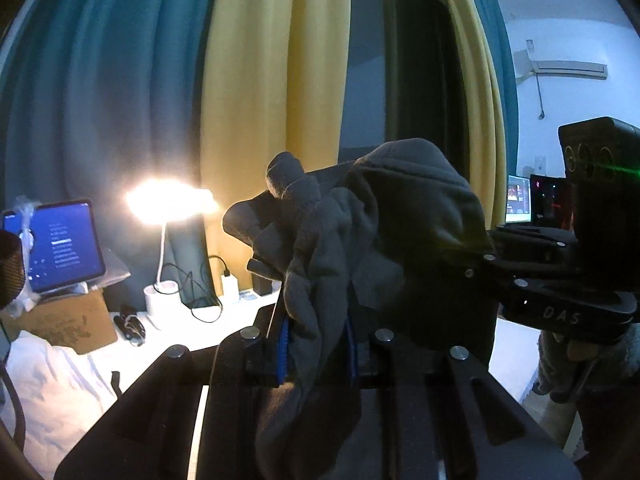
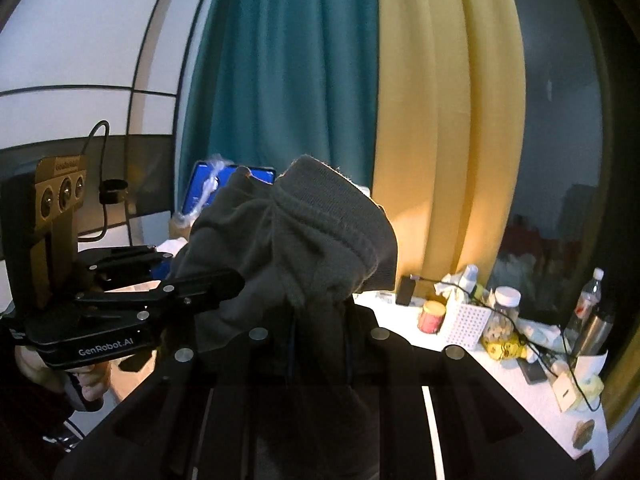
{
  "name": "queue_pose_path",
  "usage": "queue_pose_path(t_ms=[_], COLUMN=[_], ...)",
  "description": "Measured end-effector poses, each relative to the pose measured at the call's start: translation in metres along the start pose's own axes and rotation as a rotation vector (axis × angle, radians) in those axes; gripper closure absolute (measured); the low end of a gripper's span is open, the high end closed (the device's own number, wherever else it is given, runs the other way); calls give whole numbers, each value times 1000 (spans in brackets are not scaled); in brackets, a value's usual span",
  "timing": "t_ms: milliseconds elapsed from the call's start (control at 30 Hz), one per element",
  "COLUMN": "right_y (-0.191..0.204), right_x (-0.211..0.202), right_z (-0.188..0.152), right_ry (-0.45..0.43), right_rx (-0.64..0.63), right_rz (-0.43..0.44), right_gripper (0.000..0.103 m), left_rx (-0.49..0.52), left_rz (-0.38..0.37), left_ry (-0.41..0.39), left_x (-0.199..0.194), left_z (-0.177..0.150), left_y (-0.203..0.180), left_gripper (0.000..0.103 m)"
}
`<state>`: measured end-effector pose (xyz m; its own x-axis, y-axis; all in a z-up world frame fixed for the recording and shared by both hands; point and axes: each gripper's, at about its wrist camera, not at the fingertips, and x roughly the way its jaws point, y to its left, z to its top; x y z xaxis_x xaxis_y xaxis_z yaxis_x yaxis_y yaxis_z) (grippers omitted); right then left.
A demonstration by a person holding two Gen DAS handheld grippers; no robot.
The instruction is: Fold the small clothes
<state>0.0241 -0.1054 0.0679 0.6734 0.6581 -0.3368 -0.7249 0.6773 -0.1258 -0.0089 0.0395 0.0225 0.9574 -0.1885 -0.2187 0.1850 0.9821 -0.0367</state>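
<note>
While one dark grey knitted garment with a ribbed hem [image 2: 320, 232] hung bunched in the air between them, two black two-finger grippers pinched it: the left gripper [image 1: 316, 344] narrow on one edge; the right gripper [image 2: 320, 344] narrow on another; their bodies read "GenRobot.AI" and "DAS"; one white desk lamp [image 1: 172, 200] glowed behind.

The left gripper [image 1: 316, 344] pinches a bunched dark grey fleece garment [image 1: 360, 240]; the right gripper [image 1: 480, 256] grips its other side.
</note>
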Motion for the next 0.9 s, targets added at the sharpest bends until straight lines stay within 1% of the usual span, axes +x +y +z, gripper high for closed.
queue_pose_path(t_ms=[233,433,900], right_y=[21,40,111], right_x=[-3,1,18], right_z=[17,32,55], right_ry=[-45,-76,-109], right_rx=[-40,-73,-146], right_rz=[34,81,237], right_gripper=[84,84,84], left_rx=[3,17,26], left_rz=[36,91,236], left_ry=[-41,-75,-86], left_x=[-22,-45,-108], left_z=[7,12,4], left_y=[12,27,71], left_gripper=[84,84,84])
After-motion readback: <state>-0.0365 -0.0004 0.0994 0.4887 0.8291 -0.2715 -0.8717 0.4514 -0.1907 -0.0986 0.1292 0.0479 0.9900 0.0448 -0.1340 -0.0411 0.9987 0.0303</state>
